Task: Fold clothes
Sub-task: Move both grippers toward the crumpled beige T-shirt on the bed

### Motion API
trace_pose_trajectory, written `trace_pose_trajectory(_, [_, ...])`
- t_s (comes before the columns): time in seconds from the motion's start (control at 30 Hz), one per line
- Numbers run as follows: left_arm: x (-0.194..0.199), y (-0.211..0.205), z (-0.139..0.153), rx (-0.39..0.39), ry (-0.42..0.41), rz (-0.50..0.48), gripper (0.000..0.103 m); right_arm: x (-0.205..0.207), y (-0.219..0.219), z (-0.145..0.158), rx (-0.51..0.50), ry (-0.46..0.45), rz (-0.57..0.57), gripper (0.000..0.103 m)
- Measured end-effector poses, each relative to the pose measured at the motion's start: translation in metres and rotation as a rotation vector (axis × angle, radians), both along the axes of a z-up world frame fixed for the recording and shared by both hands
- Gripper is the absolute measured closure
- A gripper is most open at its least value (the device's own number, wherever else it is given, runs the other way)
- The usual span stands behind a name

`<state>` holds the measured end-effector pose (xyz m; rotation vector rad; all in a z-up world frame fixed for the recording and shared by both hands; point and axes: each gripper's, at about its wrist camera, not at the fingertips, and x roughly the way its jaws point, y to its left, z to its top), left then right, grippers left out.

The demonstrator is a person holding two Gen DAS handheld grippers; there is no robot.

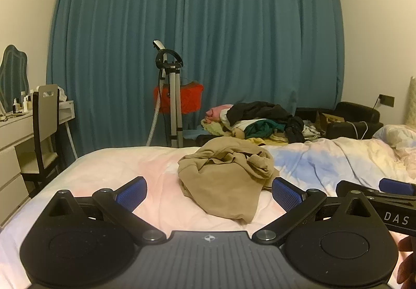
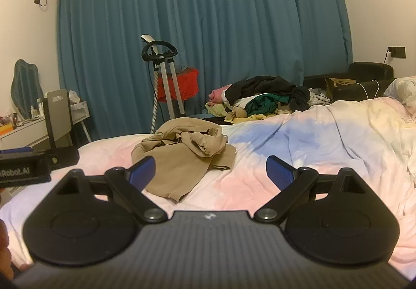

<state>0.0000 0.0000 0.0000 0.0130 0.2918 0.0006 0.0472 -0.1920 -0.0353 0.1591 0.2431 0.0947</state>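
Note:
A crumpled tan garment (image 1: 223,177) lies in a heap on the pastel pink-and-blue bed cover (image 1: 325,161). In the right wrist view the same tan garment (image 2: 182,156) sits left of centre on the bed cover (image 2: 299,148). My left gripper (image 1: 209,194) hovers just short of the garment's near edge, open, nothing between its blue pads. My right gripper (image 2: 210,172) is also open and empty, with the garment's near corner ahead of its left finger. The right gripper (image 1: 377,195) shows at the right edge of the left wrist view, and the left gripper (image 2: 23,166) at the left edge of the right one.
A pile of mixed clothes (image 1: 260,120) lies beyond the bed's far side. A garment steamer stand (image 1: 171,96) and a red item (image 1: 186,99) stand before teal curtains (image 1: 195,42). A chair (image 1: 44,127) and white dresser (image 1: 13,138) are on the left, and a pillow (image 1: 397,133) lies at right.

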Motion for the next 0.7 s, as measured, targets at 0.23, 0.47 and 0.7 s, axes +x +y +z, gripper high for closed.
trace_pose_trajectory(0.23, [0.002,0.003,0.001,-0.003,0.005,0.001,0.0,0.001,0.0,0.0,-0.004,0.001,-0.002,0.01])
trace_pose_trajectory(0.47, [0.005,0.0,0.0,0.003,0.011,0.015,0.0,0.002,-0.001,0.0,-0.009,-0.001,-0.002,0.01])
trace_pose_trajectory(0.7, [0.009,0.002,-0.005,0.002,0.016,0.011,0.0,0.001,0.0,-0.001,-0.007,0.001,-0.009,0.01])
